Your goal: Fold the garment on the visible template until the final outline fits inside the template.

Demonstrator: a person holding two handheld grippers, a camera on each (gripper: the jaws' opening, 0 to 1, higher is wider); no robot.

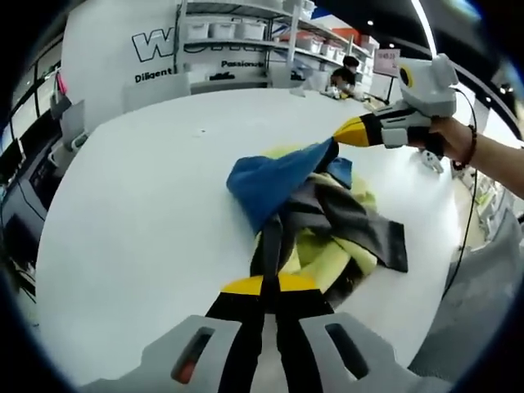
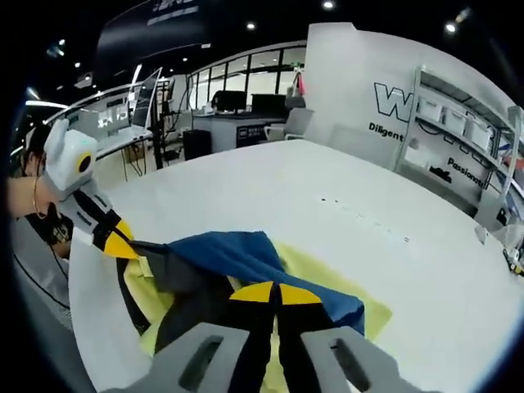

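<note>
A crumpled garment [image 1: 315, 217] in blue, pale yellow and dark grey lies on the white table [image 1: 139, 229]. My left gripper [image 1: 270, 284] is shut on a dark grey strip of it at the near end. My right gripper [image 1: 339, 136], held by a hand coming in from the right, is shut on the raised blue part. In the right gripper view the right gripper [image 2: 277, 292] pinches blue fabric [image 2: 237, 254], and the left gripper [image 2: 129, 244] grips the garment's left end. A flat pale yellow area [image 2: 368, 315] lies under the blue; I cannot tell whether it is template or garment.
Shelves with white bins [image 1: 237, 33] stand behind the table, and a person [image 1: 350, 72] sits at the far right. Desks with monitors [image 2: 237, 102] and a second shelf [image 2: 467, 123] show in the right gripper view. Bare tabletop [image 2: 344, 205] stretches beyond the garment.
</note>
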